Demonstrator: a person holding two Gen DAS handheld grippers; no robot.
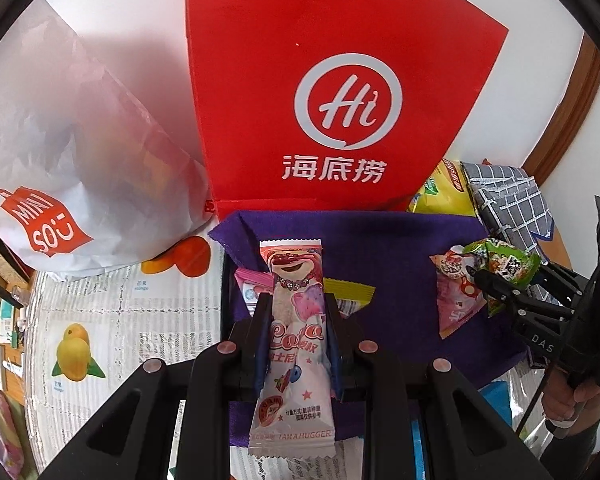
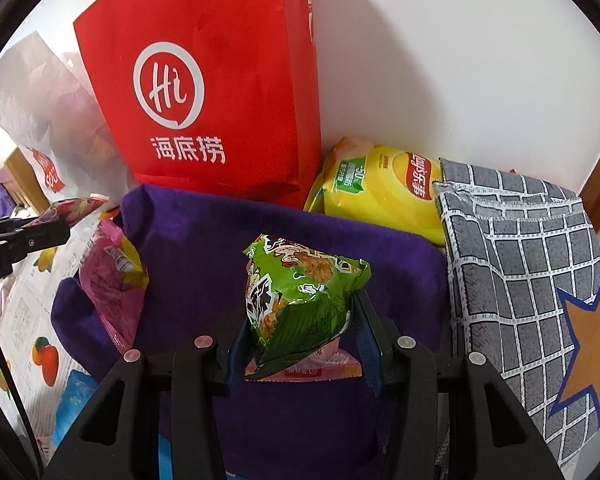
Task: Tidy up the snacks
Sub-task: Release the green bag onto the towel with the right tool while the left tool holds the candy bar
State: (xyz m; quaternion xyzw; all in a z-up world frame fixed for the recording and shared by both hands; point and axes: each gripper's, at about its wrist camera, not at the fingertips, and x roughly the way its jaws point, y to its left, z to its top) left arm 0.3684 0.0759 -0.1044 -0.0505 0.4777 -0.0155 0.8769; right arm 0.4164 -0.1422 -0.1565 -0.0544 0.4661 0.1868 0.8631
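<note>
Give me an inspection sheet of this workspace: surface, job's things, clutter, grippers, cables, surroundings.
Surface: fruit-print table cover.
Job's things: purple fabric bin with packets inside; pink bear snack bar; green snack packet.
Clutter: red paper bag, white shopping bag, yellow chip bag, grey checked cloth.
Grippers: left gripper shut on the bar; right gripper shut on the green packet.
Cables: black cable.
Surroundings: white wall.

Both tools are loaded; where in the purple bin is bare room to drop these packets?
Bare purple bin floor lies mid-bin, between the yellow packet and the pink triangular packet. The left end is crowded with small packets.
</note>
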